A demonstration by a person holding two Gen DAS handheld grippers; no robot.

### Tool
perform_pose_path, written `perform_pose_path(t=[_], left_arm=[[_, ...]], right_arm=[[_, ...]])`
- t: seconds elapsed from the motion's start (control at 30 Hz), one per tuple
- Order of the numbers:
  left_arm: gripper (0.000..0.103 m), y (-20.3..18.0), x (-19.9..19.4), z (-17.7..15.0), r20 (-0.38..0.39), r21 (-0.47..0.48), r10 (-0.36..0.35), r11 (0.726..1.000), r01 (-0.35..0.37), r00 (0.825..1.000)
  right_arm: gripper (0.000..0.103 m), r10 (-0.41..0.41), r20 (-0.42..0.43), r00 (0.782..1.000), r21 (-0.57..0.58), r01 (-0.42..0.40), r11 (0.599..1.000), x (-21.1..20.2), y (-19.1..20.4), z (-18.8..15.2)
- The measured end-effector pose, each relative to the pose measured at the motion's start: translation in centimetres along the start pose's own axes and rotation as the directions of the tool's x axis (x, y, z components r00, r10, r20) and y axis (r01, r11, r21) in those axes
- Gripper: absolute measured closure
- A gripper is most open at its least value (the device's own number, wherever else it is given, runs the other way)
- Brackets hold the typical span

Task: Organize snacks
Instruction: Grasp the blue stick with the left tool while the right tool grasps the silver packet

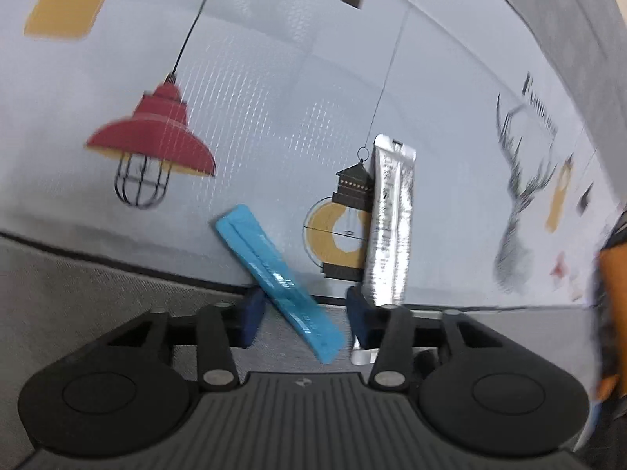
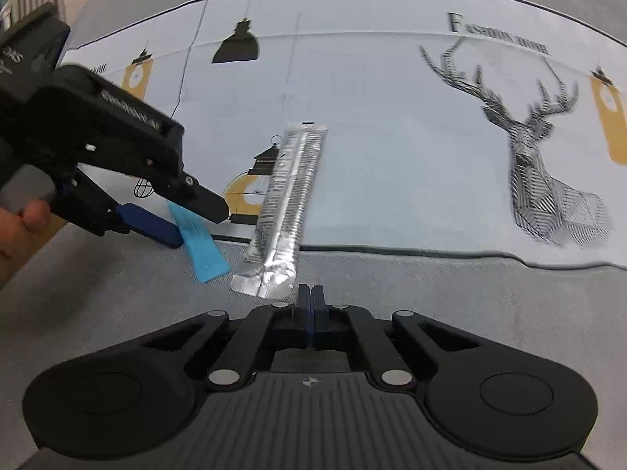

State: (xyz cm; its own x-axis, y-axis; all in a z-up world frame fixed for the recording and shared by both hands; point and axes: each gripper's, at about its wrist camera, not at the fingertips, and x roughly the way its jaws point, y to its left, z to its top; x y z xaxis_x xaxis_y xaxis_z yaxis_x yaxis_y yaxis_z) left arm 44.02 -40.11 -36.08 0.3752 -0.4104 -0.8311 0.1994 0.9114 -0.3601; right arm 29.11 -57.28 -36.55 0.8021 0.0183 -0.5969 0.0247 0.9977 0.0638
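A blue snack stick packet (image 1: pixel 274 278) lies slantwise between the open fingers of my left gripper (image 1: pixel 307 315); it also shows in the right wrist view (image 2: pixel 202 244). A silver foil stick packet (image 1: pixel 390 219) lies just right of it, its near end by the right finger; it also shows in the right wrist view (image 2: pixel 288 203). The left gripper (image 2: pixel 188 215) shows in the right wrist view, straddling the blue packet. My right gripper (image 2: pixel 310 305) is shut and empty, just short of the silver packet's near end.
Both packets lie across the near edge of a pale blue printed mat (image 2: pixel 372 137) with lamps and a deer head, on grey fabric (image 2: pixel 431 286). A hand (image 2: pixel 23 219) holds the left gripper.
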Motion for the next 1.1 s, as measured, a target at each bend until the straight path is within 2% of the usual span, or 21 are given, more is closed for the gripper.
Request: perform_pose_path(t=[0.03, 0.07, 0.1, 0.13, 0.17, 0.2, 0.3, 0.33, 0.4, 0.43, 0.47, 0.53, 0.7, 0.8, 0.93, 1.1], left_arm=[[0.066, -0.2, 0.1, 0.0, 0.010, 0.017, 0.023, 1.000, -0.024, 1.000], [0.074, -0.4, 0.2, 0.0, 0.026, 0.031, 0.051, 0.998, -0.052, 0.998], [0.075, -0.2, 0.2, 0.1, 0.037, 0.037, 0.058, 0.998, -0.059, 0.998], [0.075, 0.0, 0.2, 0.2, 0.041, 0.034, 0.055, 0.998, -0.056, 0.998], [0.075, 0.2, 0.3, 0.4, 0.040, 0.031, 0.051, 0.998, -0.053, 0.998], [0.075, 0.2, 0.3, 0.6, 0.036, 0.032, 0.051, 0.998, -0.052, 0.998], [0.076, -0.7, 0.8, 1.3, 0.030, 0.092, 0.073, 0.993, -0.075, 0.997], [0.080, -1.2, 0.9, 1.3, 0.033, 0.134, 0.083, 0.987, -0.087, 0.996], [0.093, -2.4, 1.0, 1.0, 0.058, 0.250, 0.115, 0.960, -0.126, 0.992], [0.095, -2.7, 1.0, 0.8, 0.066, 0.282, 0.112, 0.951, -0.127, 0.991], [0.097, -2.7, 0.9, 0.6, 0.061, 0.301, 0.106, 0.946, -0.119, 0.993], [0.101, -2.7, 0.2, 0.4, 0.055, 0.301, 0.113, 0.945, -0.125, 0.992], [0.101, -3.3, -3.1, -1.2, 0.082, 0.373, 0.117, 0.917, -0.139, 0.990], [0.101, -2.9, -4.6, -3.2, 0.056, 0.390, 0.114, 0.912, -0.127, 0.992], [0.101, -1.1, -7.6, -5.7, 0.028, 0.366, 0.112, 0.923, -0.114, 0.993], [0.101, -0.4, -13.7, -8.6, 0.091, 0.414, 0.113, 0.900, -0.141, 0.989]], right_arm=[[0.099, -0.001, 0.025, 1.000, 0.010, 0.001, 1.000, -0.1, 0.1, 0.1], [0.090, 0.010, 0.047, 0.999, 0.034, -0.012, 0.999, 0.0, 0.1, 0.3], [0.083, 0.027, 0.066, 0.997, 0.065, -0.031, 0.997, 0.3, 0.1, 0.6], [0.064, 0.044, 0.081, 0.996, 0.082, -0.050, 0.995, 0.8, 0.2, 1.0], [0.050, 0.055, 0.088, 0.995, 0.077, -0.061, 0.995, 1.4, 0.7, 1.5], [0.048, 0.052, 0.085, 0.995, 0.053, -0.056, 0.997, 2.2, 1.3, 1.8], [0.048, 0.004, 0.056, 0.998, -0.023, -0.002, 1.000, 4.4, 3.0, 2.0], [0.048, -0.020, 0.055, 0.998, -0.048, 0.023, 0.999, 4.7, 3.4, 2.3], [0.070, -0.066, 0.060, 0.996, -0.046, 0.069, 0.997, 4.9, 3.6, 2.6], [0.074, -0.068, 0.061, 0.996, -0.025, 0.070, 0.997, 5.0, 3.3, 2.8], [0.082, -0.075, 0.062, 0.995, -0.008, 0.075, 0.997, 5.0, 3.0, 2.8], [0.086, -0.091, 0.062, 0.994, 0.028, 0.089, 0.996, 4.7, 2.5, 2.8], [0.087, -0.087, 0.036, 0.996, 0.122, 0.083, 0.989, 2.5, 1.7, 2.5], [0.088, -0.078, 0.048, 0.996, 0.161, 0.070, 0.984, -0.3, 2.3, 2.1], [0.087, -0.065, 0.059, 0.996, 0.137, 0.057, 0.989, -4.1, 4.7, 1.6], [0.087, -0.065, 0.053, 0.996, 0.177, 0.055, 0.983, -9.3, 7.0, 0.2]])
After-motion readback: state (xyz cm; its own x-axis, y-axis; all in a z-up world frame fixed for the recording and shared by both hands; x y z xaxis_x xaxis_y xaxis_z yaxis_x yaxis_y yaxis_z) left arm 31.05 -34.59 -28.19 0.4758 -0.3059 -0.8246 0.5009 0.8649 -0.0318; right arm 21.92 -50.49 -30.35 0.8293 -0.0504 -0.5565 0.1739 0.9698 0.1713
